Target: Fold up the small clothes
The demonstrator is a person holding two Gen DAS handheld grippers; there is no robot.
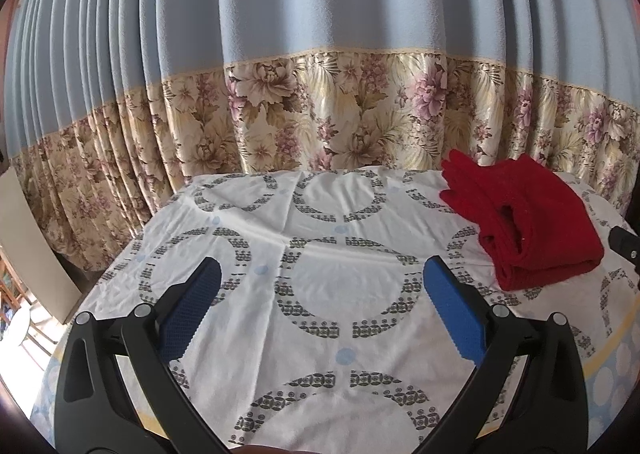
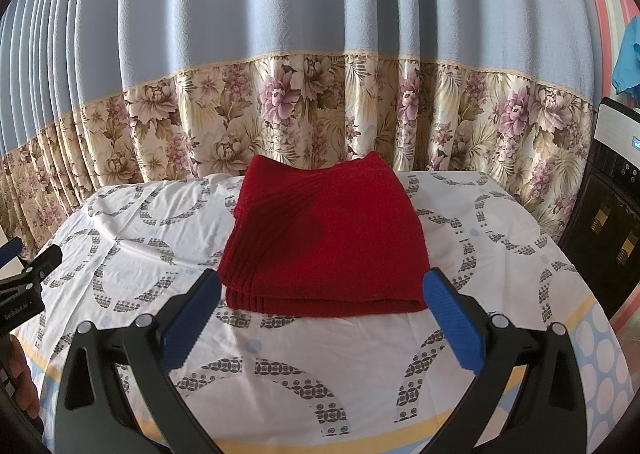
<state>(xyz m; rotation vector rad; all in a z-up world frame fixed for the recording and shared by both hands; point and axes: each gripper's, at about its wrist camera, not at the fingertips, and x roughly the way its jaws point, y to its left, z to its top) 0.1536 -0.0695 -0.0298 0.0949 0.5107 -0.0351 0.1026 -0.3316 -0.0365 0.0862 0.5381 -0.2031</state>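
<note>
A folded red cloth (image 2: 324,242) lies on the table, which has a white sheet with grey ring patterns (image 2: 280,354). In the right wrist view it sits straight ahead, just beyond my open, empty right gripper (image 2: 322,282). In the left wrist view the red cloth (image 1: 528,222) lies at the far right. My left gripper (image 1: 320,274) is open and empty above bare sheet (image 1: 320,334), left of the cloth. The left gripper's tip shows at the left edge of the right wrist view (image 2: 28,266). The right gripper's tip shows at the right edge of the left wrist view (image 1: 626,242).
A blue curtain with a floral lower band (image 2: 320,102) hangs close behind the table. A dark water dispenser (image 2: 612,190) stands at the right. A pale board (image 1: 28,238) stands off the table's left side.
</note>
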